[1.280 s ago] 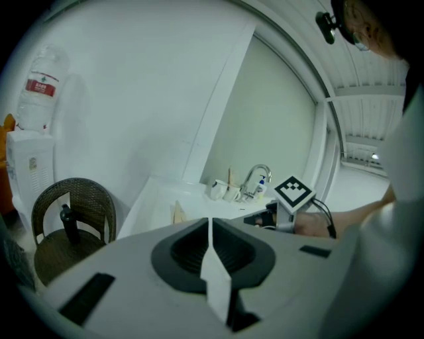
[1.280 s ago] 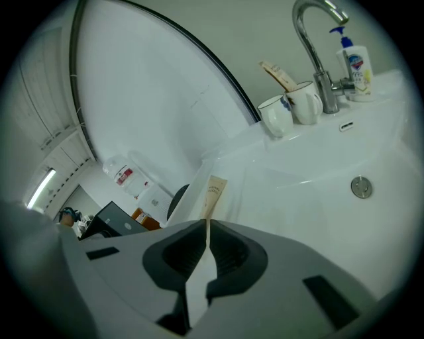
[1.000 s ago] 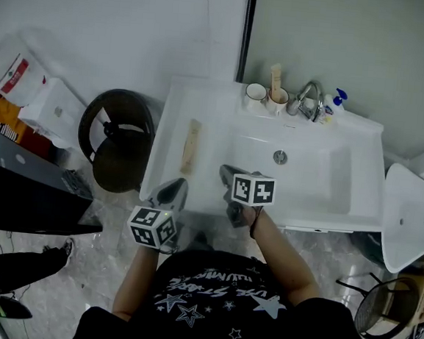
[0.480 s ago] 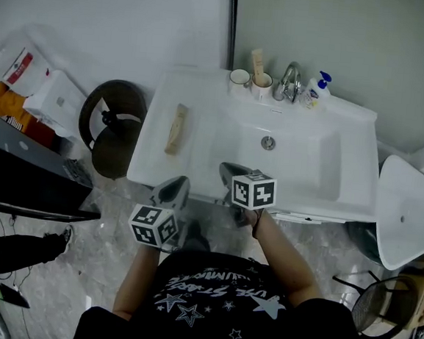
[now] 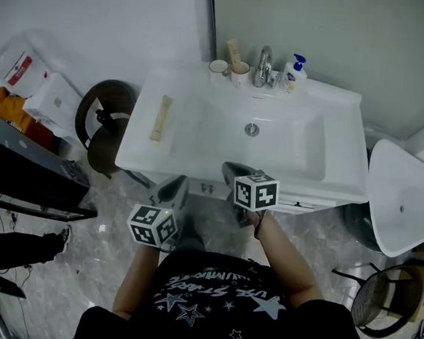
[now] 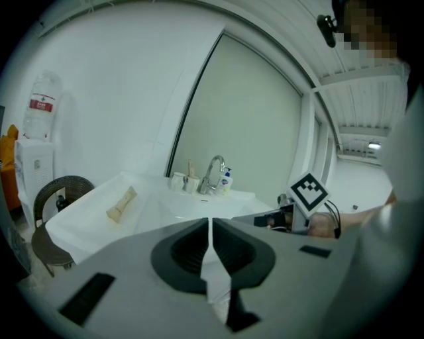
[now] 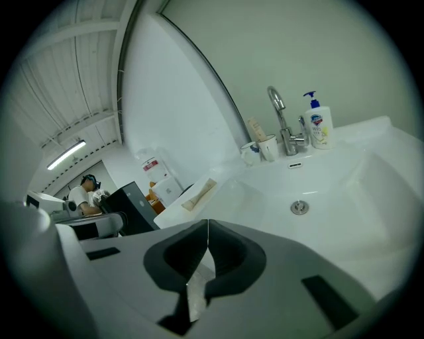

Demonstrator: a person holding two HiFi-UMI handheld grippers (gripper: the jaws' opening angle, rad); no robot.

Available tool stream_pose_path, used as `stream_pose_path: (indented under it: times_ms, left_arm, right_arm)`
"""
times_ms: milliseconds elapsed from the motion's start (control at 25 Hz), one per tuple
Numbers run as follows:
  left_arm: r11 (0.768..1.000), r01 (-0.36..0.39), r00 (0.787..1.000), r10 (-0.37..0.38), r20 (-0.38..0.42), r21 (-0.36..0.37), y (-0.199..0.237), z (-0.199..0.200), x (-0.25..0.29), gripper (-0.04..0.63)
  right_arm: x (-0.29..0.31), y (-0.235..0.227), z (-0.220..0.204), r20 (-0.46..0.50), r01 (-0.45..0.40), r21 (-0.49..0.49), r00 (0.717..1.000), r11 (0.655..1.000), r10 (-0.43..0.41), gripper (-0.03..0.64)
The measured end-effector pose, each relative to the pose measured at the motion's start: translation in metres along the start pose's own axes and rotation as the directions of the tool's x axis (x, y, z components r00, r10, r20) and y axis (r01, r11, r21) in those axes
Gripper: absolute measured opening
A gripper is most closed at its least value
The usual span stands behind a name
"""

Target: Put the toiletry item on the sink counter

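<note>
A beige, bone-shaped toiletry item (image 5: 161,118) lies on the left side of the white sink counter (image 5: 336,102), and it shows as the same item (image 6: 122,204) in the left gripper view and as the item (image 7: 201,194) in the right gripper view. My left gripper (image 5: 176,186) hangs over the floor in front of the counter's front edge, shut with nothing between its jaws. My right gripper (image 5: 231,171) sits at the front edge of the basin, also shut and empty. Both are well apart from the item.
A faucet (image 5: 263,62), a soap pump bottle (image 5: 295,73) and two cups (image 5: 229,71) stand at the back of the sink. A dark round basket (image 5: 102,122) and a black box (image 5: 26,182) are at the left; a white lid-shaped object (image 5: 400,207) is at the right.
Both grippers have drawn back from over the sink to its front edge, so the sink sits farther off. The beige item stays where it lay on the counter.
</note>
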State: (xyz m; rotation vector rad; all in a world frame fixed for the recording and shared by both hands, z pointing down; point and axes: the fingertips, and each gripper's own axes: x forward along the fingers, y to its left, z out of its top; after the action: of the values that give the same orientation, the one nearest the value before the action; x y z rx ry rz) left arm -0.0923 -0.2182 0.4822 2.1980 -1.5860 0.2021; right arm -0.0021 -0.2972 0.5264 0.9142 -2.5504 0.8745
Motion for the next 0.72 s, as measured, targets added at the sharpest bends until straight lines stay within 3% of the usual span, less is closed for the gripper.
stream_pose_path:
  times_ms: [400,720]
  left_arm:
    - [0.999,0.045,0.999,-0.045,0.014,0.017,-0.082,-0.026,-0.014,0.028]
    - [0.999,0.023,0.999,-0.024,0.034,0.037,-0.125,-0.03,-0.029,0.028]
  right_arm:
    - [-0.096,-0.027,-0.035,0.047,0.064,-0.019,0.997,0.998,-0.063,0.015]
    - [-0.145,-0.037,-0.044,0.072,0.066,-0.051,0.995,0.996,-0.063,0.014]
